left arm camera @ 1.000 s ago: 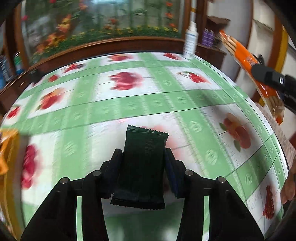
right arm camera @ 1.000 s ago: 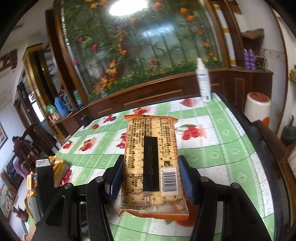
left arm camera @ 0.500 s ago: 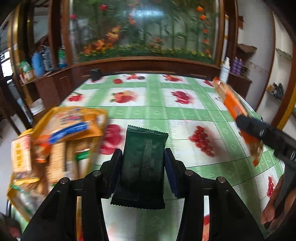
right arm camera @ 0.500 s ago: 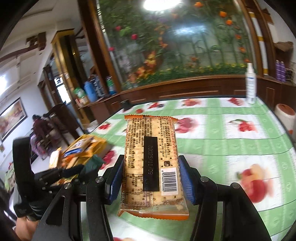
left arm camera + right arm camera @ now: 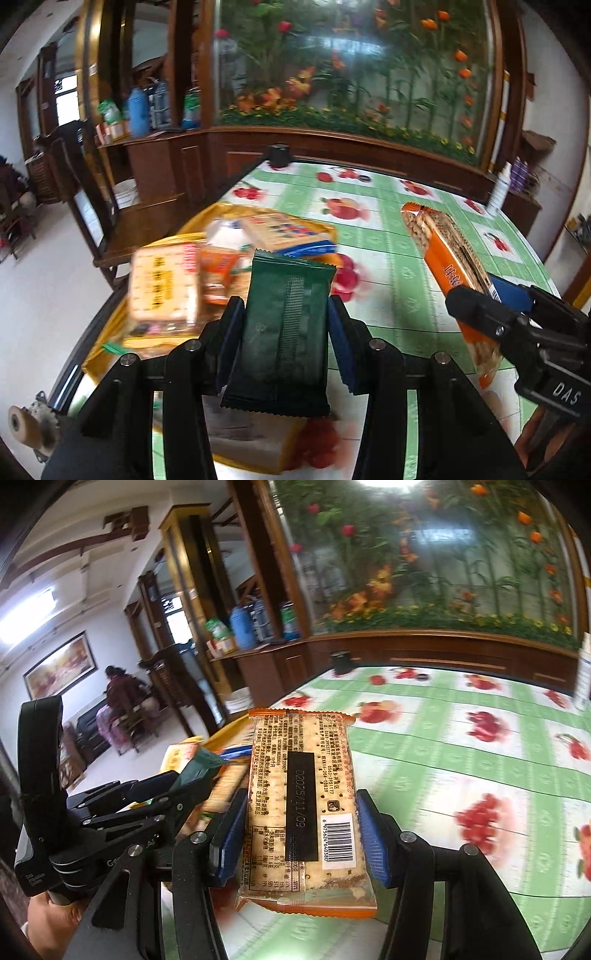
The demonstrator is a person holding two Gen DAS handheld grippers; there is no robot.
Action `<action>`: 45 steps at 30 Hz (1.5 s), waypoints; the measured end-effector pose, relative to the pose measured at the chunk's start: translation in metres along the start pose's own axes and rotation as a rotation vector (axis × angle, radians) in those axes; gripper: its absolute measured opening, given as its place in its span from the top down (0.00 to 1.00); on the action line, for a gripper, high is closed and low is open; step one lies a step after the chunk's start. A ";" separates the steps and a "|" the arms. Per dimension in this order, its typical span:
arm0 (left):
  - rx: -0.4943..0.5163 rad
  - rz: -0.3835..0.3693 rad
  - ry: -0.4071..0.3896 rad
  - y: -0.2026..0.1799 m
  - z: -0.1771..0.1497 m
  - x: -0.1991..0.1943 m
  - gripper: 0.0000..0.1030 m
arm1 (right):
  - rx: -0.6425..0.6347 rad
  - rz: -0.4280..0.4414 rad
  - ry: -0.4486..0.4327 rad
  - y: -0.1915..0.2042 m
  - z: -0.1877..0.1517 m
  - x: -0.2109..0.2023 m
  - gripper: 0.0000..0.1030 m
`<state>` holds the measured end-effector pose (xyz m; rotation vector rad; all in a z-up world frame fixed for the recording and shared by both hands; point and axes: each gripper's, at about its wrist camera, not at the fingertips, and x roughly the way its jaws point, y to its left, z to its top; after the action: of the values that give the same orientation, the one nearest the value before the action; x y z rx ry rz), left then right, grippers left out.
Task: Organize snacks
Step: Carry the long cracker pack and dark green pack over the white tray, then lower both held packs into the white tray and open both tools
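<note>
My left gripper (image 5: pixel 282 328) is shut on a dark green snack packet (image 5: pixel 284 325) and holds it above a yellow tray (image 5: pixel 221 212) filled with several cracker packs (image 5: pixel 162 284). My right gripper (image 5: pixel 301 823) is shut on an orange-edged cracker pack (image 5: pixel 303 797) and holds it above the table. In the left wrist view the right gripper (image 5: pixel 480 299) and its cracker pack (image 5: pixel 447 258) are at the right. In the right wrist view the left gripper (image 5: pixel 173 779) with the green packet (image 5: pixel 199 768) is at the left, over the tray.
The table has a green and white cloth with fruit prints (image 5: pixel 369 229). A small black cup (image 5: pixel 279 155) stands at its far edge and a white spray bottle (image 5: pixel 498 192) at the far right. A wooden chair (image 5: pixel 92 206) stands left of the table.
Both grippers have swung left with their packets. The snack tray has come from the left edge to under the left gripper's view.
</note>
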<state>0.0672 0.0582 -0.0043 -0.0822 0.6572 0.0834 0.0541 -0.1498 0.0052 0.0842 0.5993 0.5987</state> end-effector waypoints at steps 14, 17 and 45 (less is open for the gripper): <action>-0.082 0.067 -0.005 0.048 -0.002 0.001 0.57 | -0.051 0.082 0.031 0.056 0.021 0.042 0.45; -0.089 0.074 -0.001 0.053 -0.004 0.003 0.57 | -0.060 0.089 0.031 0.063 0.024 0.048 0.45; -0.114 0.094 0.033 0.069 0.005 0.033 0.57 | -0.075 0.096 0.086 0.062 0.047 0.113 0.45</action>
<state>0.0887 0.1289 -0.0242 -0.1627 0.6890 0.2100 0.1237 -0.0321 0.0018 0.0173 0.6585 0.7203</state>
